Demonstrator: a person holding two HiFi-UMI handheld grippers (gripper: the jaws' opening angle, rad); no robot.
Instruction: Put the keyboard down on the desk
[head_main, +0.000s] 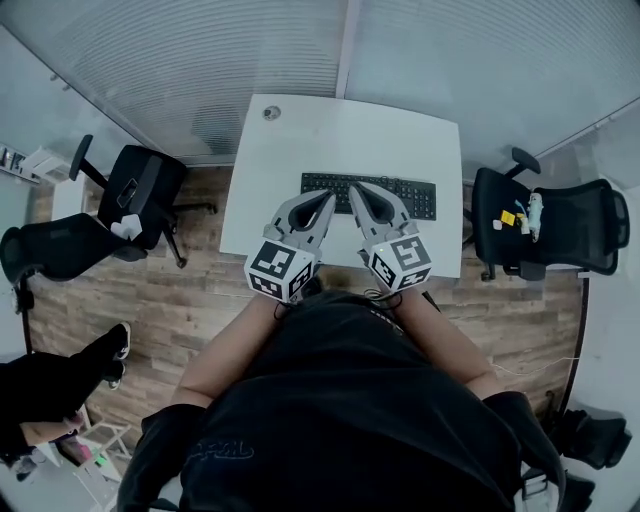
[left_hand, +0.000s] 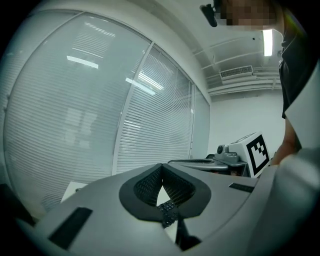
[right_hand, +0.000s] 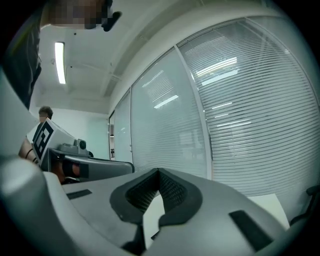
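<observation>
The black rectangular keyboard (head_main: 415, 198) lies flat on the middle of the white rounded desk (head_main: 330, 135), square to the desk's near edge. The left gripper (head_main: 325, 200) and the right gripper (head_main: 358, 195) hover over the desk's near half, each with its jaws pressed together on nothing. The set-down looks finished. The sound move is to draw both grippers level and straight back off the desk without nudging the keyboard.

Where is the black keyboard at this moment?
In the head view, the keyboard lies on the white desk, slightly right of centre; the left gripper and right gripper overlap its left half.
</observation>
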